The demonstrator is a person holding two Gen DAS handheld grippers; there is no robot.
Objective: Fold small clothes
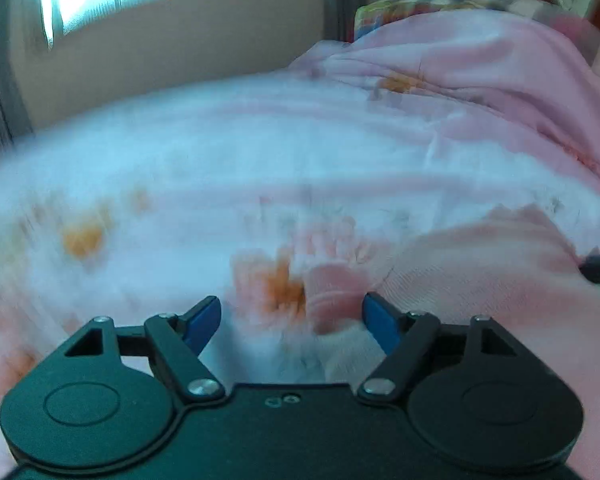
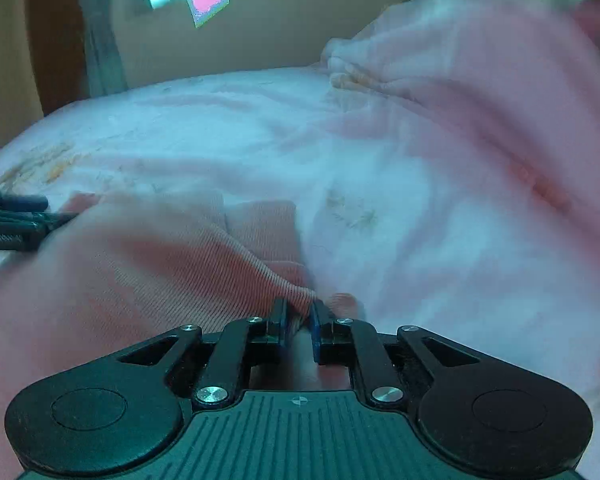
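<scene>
- The small pink ribbed-knit garment (image 2: 172, 256) is lying on the bed (image 2: 228, 128), which has a white sheet with faded orange flower prints. It's spread toward the left in the right wrist view and bunches up to a corner right at the gripper.
- The right gripper (image 2: 299, 320) is clenched on that corner, with a pinch of ribbed fabric squeezed between the blue pads. Looks like it's got the edge so it can lift and carry it over for a fold, but that's my guess.
- The left gripper (image 1: 292, 320) is released, jaws spread wide, nothing between them. It's hovering low over the sheet just beside the garment's far edge (image 1: 480, 264), and a rolled pink cuff or hem (image 1: 332, 292) sits right ahead of its pads. Probably lining up to grab that side so both ends get handled together.
- You can see the left gripper's dark fingers (image 2: 16, 216) poking in at the left edge of the right view, touching or nearly touching the cloth. Too blurry to say which.
- A rumpled pink blanket (image 1: 500, 72) is heaped at the back right of the bed, well apart from the garment, so it's not in the way.
- The fold looks barely started to me. Everything's motion-blurred, so fine detail is iffy.
</scene>
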